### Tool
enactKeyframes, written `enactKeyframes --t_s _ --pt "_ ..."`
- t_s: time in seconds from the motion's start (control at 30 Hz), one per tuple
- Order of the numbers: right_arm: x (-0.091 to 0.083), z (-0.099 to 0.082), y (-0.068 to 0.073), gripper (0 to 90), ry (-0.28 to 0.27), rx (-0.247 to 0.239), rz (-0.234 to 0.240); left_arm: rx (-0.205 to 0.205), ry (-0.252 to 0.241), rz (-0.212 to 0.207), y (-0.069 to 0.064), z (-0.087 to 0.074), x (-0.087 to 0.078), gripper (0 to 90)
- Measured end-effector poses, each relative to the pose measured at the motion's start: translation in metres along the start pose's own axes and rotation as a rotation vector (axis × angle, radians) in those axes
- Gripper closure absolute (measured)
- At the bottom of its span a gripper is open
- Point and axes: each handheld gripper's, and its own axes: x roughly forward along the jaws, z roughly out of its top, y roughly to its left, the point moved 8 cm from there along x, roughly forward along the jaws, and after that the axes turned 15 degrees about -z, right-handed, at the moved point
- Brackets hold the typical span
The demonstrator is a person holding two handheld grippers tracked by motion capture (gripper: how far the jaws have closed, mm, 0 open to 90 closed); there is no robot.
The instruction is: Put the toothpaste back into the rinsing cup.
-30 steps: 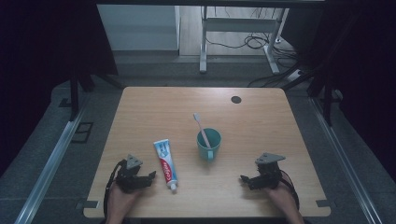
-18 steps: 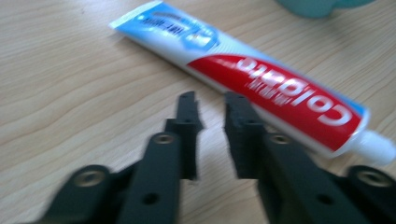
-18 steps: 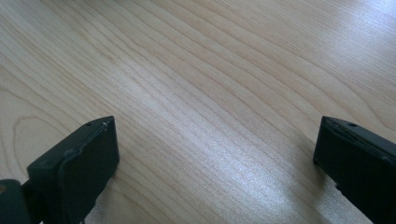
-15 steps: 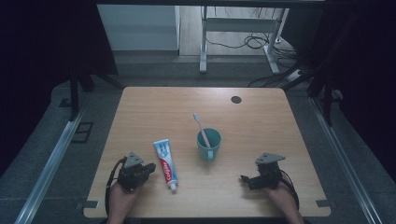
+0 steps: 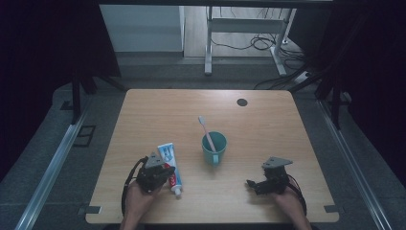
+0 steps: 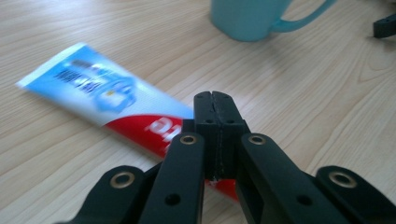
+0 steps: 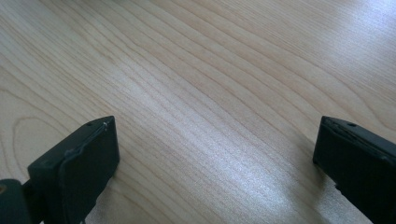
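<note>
A blue, white and red toothpaste tube (image 5: 167, 155) (image 6: 107, 93) lies flat on the wooden table (image 5: 268, 124), cap toward the front edge. My left gripper (image 5: 166, 174) (image 6: 215, 100) hovers over the tube's red end, pads pressed together with nothing between them. To the right stands a teal cup (image 5: 214, 148) (image 6: 247, 18) with a white and pink toothbrush (image 5: 206, 128) leaning in it. My right gripper (image 5: 252, 184) (image 7: 215, 135) rests low near the front right of the table, jaws wide apart over bare wood.
A dark round cable hole (image 5: 242, 102) sits near the table's far edge. Behind the table are a white desk frame (image 5: 208, 43) and loose cables (image 5: 258, 43) on the floor. Dark curtains close in both sides.
My left gripper has moved right, from beside the tube to over its red end, and its jaws have closed. The right gripper, cup and tube have not moved.
</note>
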Motion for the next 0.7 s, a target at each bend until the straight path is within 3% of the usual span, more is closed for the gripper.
enactKeyframes --t_s 0.13,0.3,0.7 --pt "0.0 0.0 0.0 0.0 0.0 0.0 0.0 0.011 0.031 -0.024 -0.007 0.003 0.013 89.7" --pt "0.0 0.0 0.0 0.0 -0.001 -0.001 0.0 0.01 0.067 -0.019 -0.008 -0.002 0.019 89.6" --pt "0.0 0.0 0.0 0.0 0.0 0.0 0.0 -0.023 0.076 -0.059 -0.011 -0.005 0.021 89.5"
